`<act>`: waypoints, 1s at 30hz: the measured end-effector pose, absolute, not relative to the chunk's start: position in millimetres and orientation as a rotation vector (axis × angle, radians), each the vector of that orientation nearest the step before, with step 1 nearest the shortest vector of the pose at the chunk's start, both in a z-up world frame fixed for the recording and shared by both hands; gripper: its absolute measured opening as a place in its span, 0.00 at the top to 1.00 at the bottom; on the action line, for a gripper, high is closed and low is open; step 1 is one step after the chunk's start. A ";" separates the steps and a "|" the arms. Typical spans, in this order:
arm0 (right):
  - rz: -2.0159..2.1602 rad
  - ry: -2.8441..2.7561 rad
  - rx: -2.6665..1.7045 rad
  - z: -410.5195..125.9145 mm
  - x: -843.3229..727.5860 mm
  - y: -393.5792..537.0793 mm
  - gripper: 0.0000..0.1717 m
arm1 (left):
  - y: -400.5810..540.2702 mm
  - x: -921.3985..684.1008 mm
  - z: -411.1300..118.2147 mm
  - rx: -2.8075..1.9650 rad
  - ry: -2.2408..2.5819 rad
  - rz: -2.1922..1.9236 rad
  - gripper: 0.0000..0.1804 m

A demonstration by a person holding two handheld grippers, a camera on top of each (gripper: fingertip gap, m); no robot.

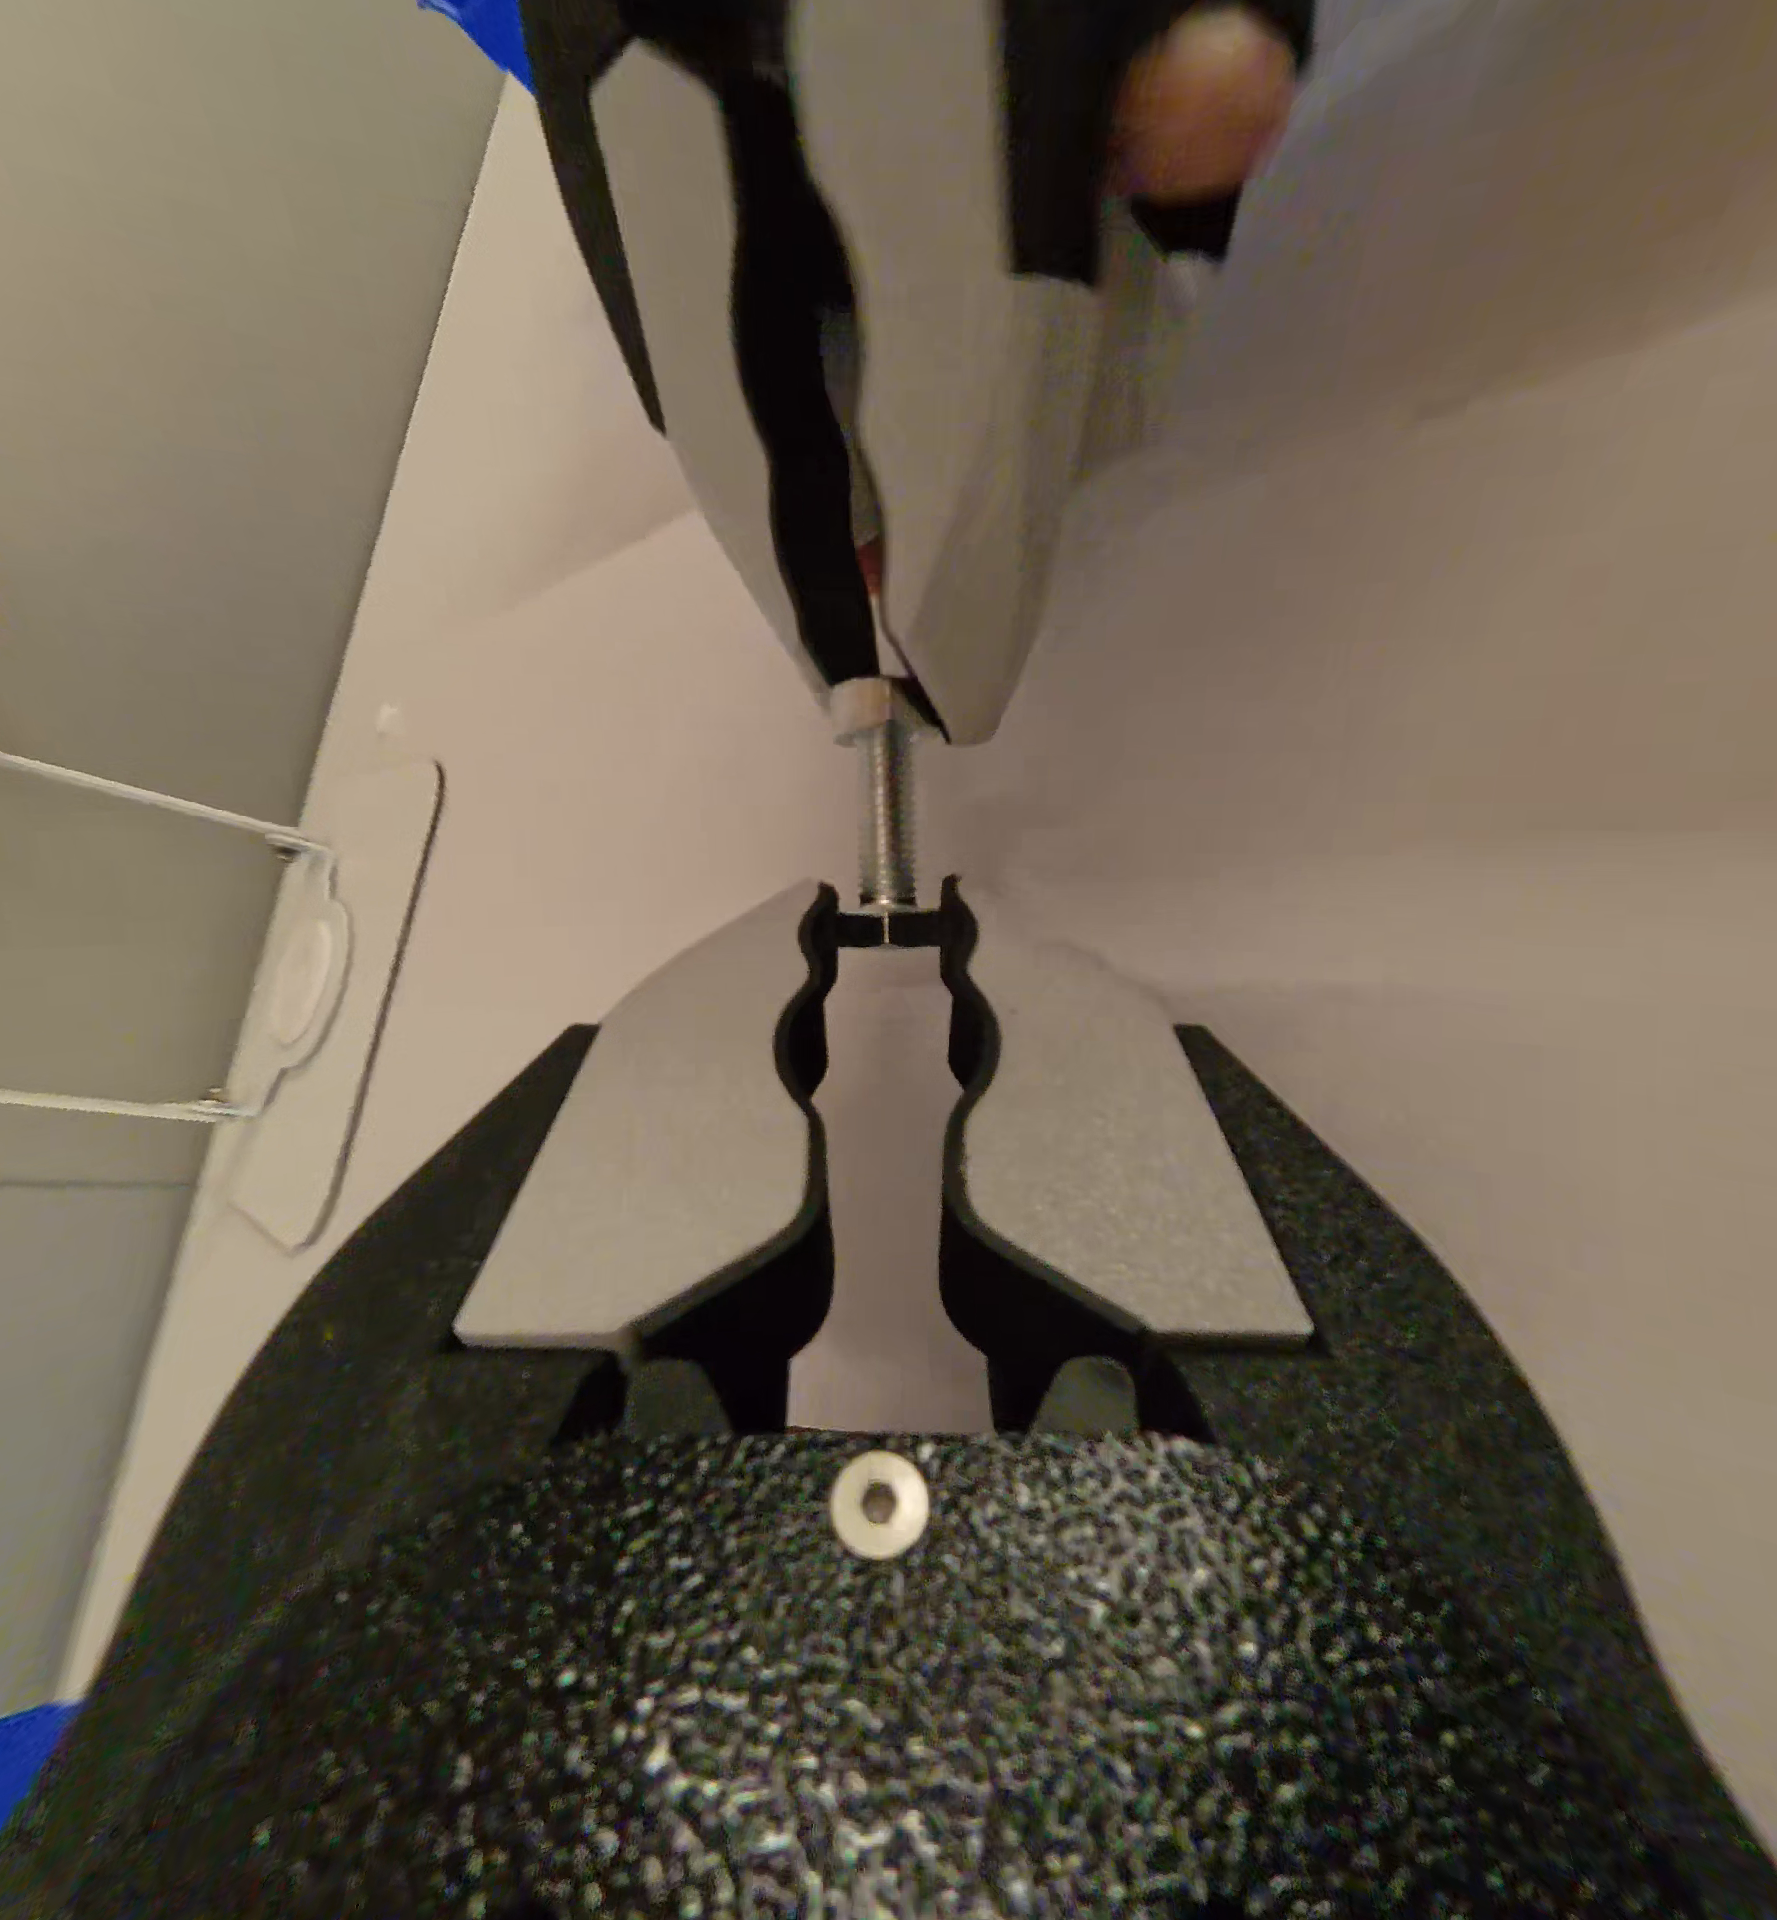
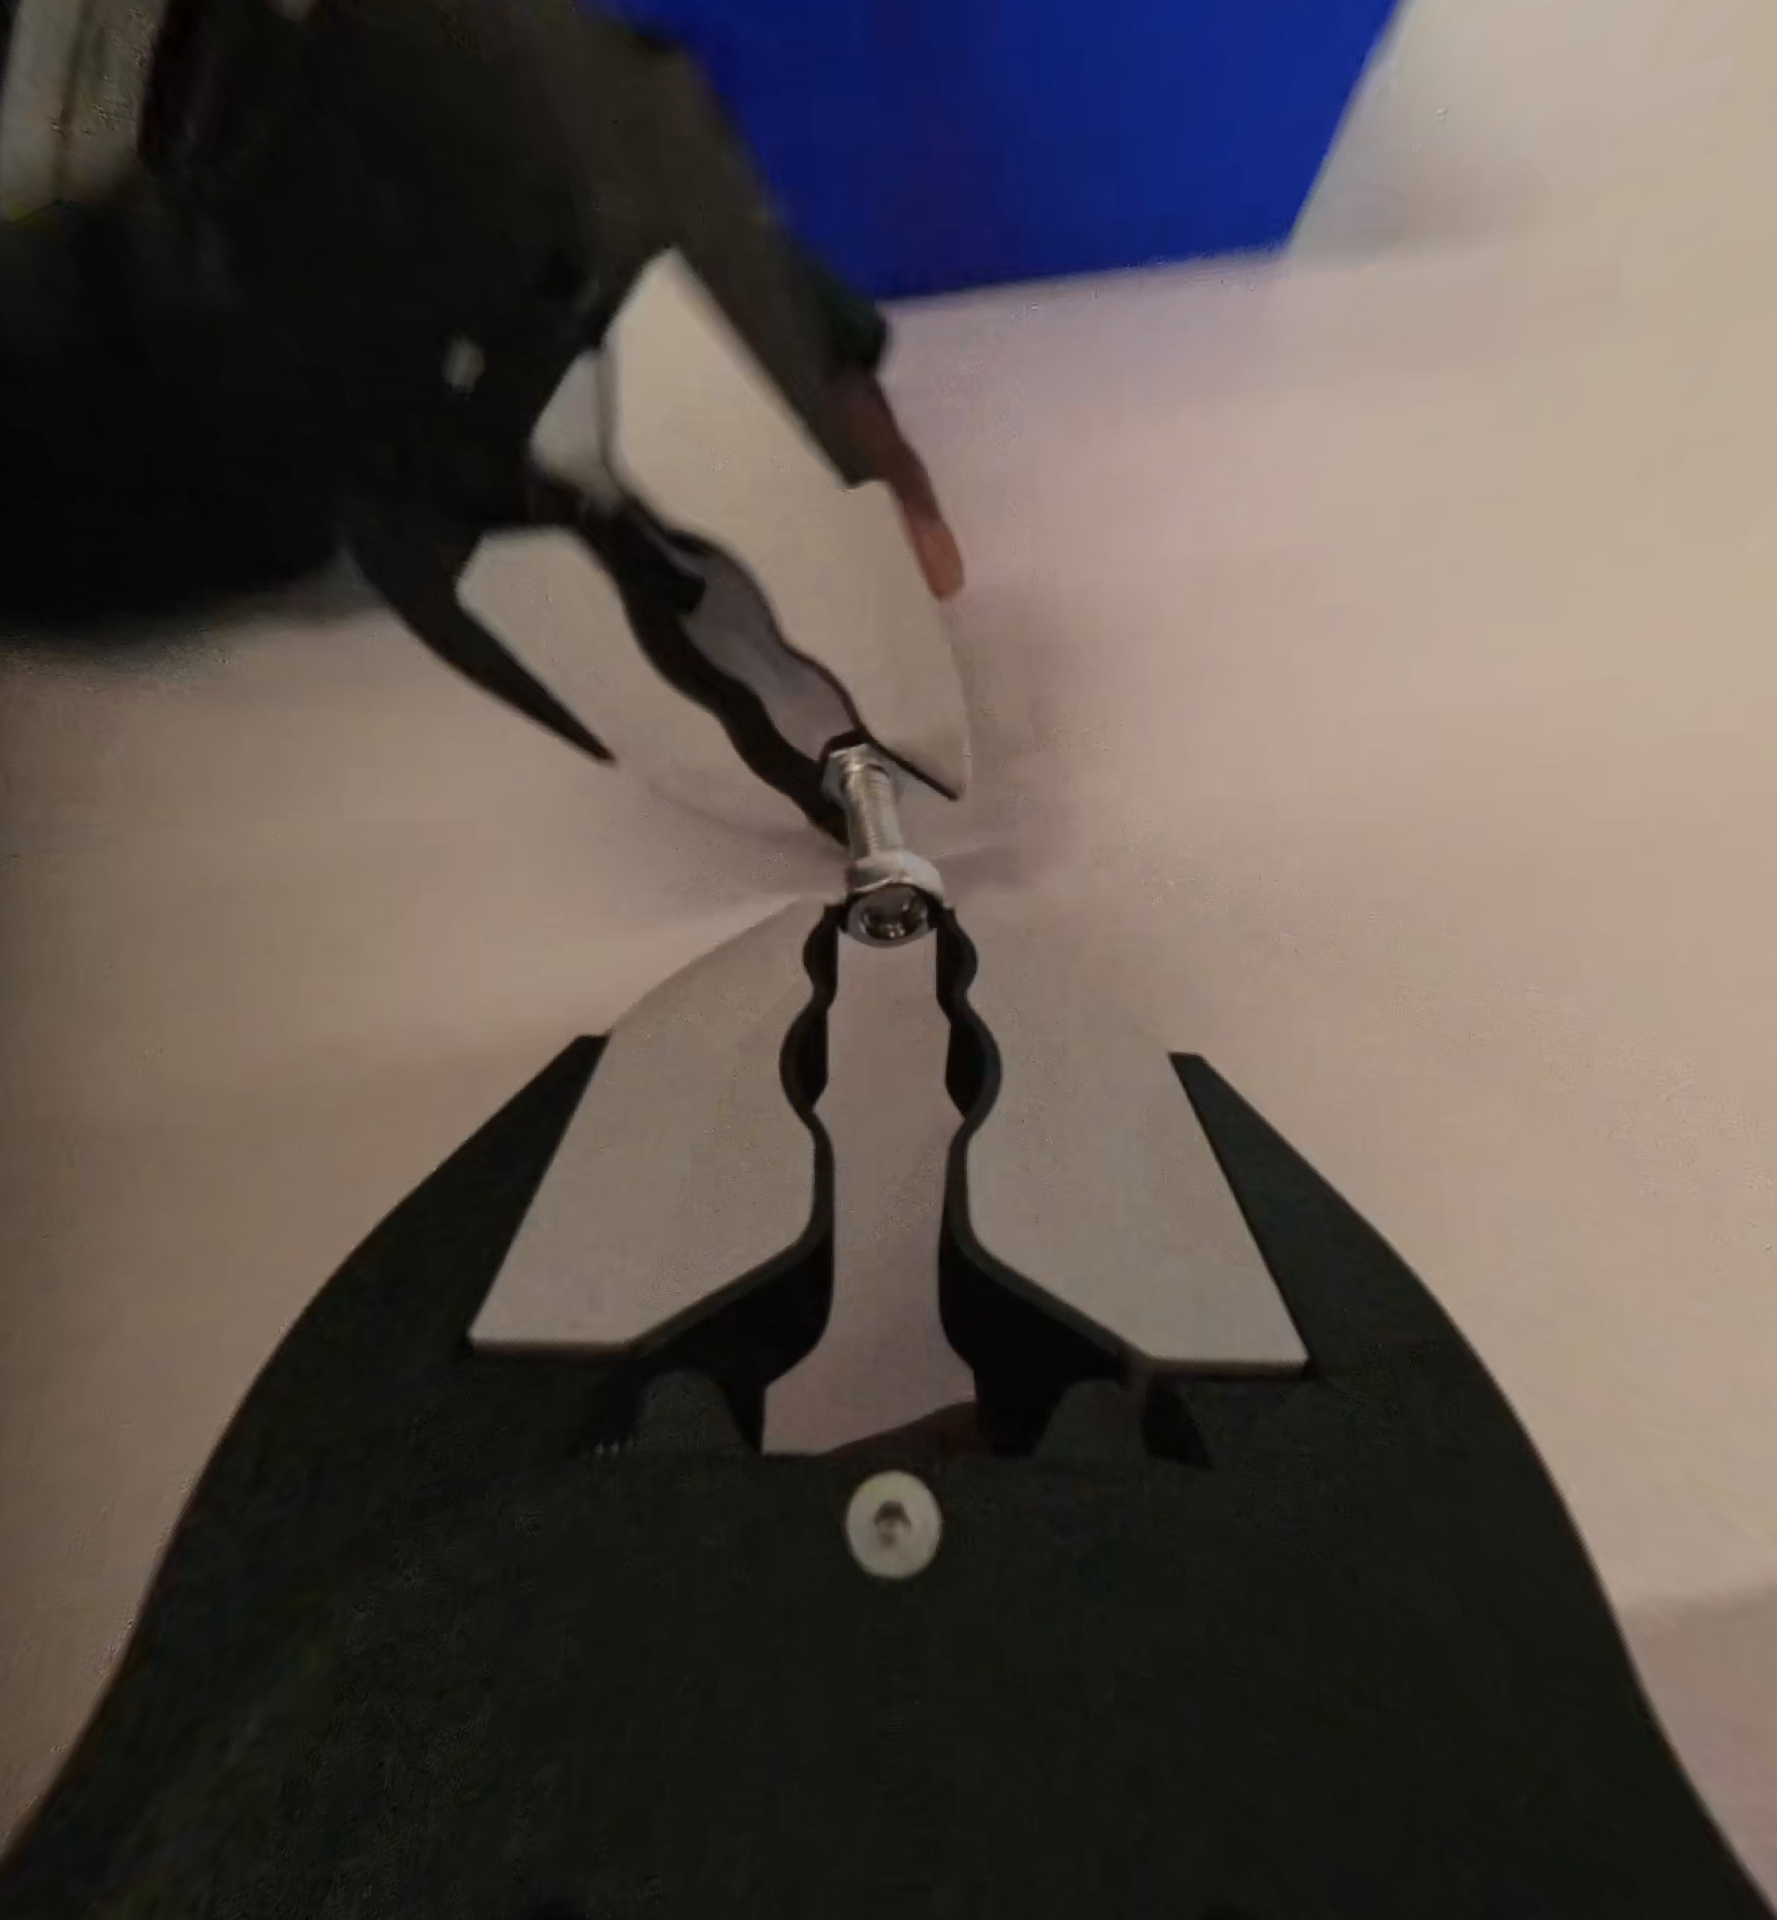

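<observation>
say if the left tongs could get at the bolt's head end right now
Probably not: the right tongs clamp that end of the bolt, and the left tongs are busy gripping its opposite end.

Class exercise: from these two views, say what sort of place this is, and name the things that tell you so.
Probably a plain tabletop workstation for small assembly. A bare white table surface, a blue bin behind it, and a silver bolt held between the left gripper and right gripper.

Bolt [image 1: 892, 821] between two opposed tools
</observation>
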State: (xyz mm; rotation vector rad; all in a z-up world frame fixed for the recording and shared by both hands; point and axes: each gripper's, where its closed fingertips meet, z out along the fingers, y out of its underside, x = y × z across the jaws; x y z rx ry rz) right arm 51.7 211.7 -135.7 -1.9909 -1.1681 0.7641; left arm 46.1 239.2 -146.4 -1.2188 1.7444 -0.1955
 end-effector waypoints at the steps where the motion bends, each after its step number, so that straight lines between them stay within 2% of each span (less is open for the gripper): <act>1: 0.931 -1.032 -2.104 -137.0 51.1 210.7 0.90 | 240.8 45.6 -146.9 -1.195 1.752 -0.147 0.90; 4: 1.261 -0.851 -2.162 -131.8 49.4 209.0 0.88 | 241.2 45.1 -146.6 -1.193 1.754 -0.136 0.90; 5: 1.250 -0.891 -2.127 -130.1 50.3 209.5 0.84 | 240.9 45.3 -145.5 -1.211 1.742 -0.167 0.90; 7: 1.036 -1.049 -2.028 -129.9 55.1 214.6 0.75 | 240.9 44.7 -144.7 -1.252 1.722 -0.226 0.90; 11: 0.522 -1.357 -1.721 -127.5 61.1 218.1 0.73 | 238.9 43.6 -143.1 -1.315 1.697 -0.341 0.90; 14: 0.420 -1.425 -1.604 -125.1 54.5 213.7 0.75 | 232.3 46.0 -142.1 -1.318 1.705 -0.412 0.90; 17: 0.457 -1.410 -1.617 -125.7 48.3 210.6 0.90 | 230.1 47.5 -145.6 -1.303 1.733 -0.384 0.90; 18: 0.487 -1.394 -1.678 -129.4 48.8 210.8 0.90 | 230.8 46.8 -148.1 -1.295 1.750 -0.350 0.90; 22: 1.020 -0.992 -2.161 -140.6 50.2 207.9 0.90 | 234.0 46.5 -154.4 -1.163 1.818 -0.122 0.90; 24: 1.248 -0.878 -2.177 -135.8 49.6 207.0 0.90 | 232.5 48.1 -152.2 -1.146 1.815 -0.119 0.90; 26: 1.231 -0.929 -2.083 -128.7 51.4 211.0 0.81 | 231.3 49.7 -148.7 -1.187 1.783 -0.198 0.90; 30: 0.716 -1.262 -1.772 -123.6 60.7 217.9 0.73 | 234.6 46.0 -145.0 -1.294 1.724 -0.333 0.90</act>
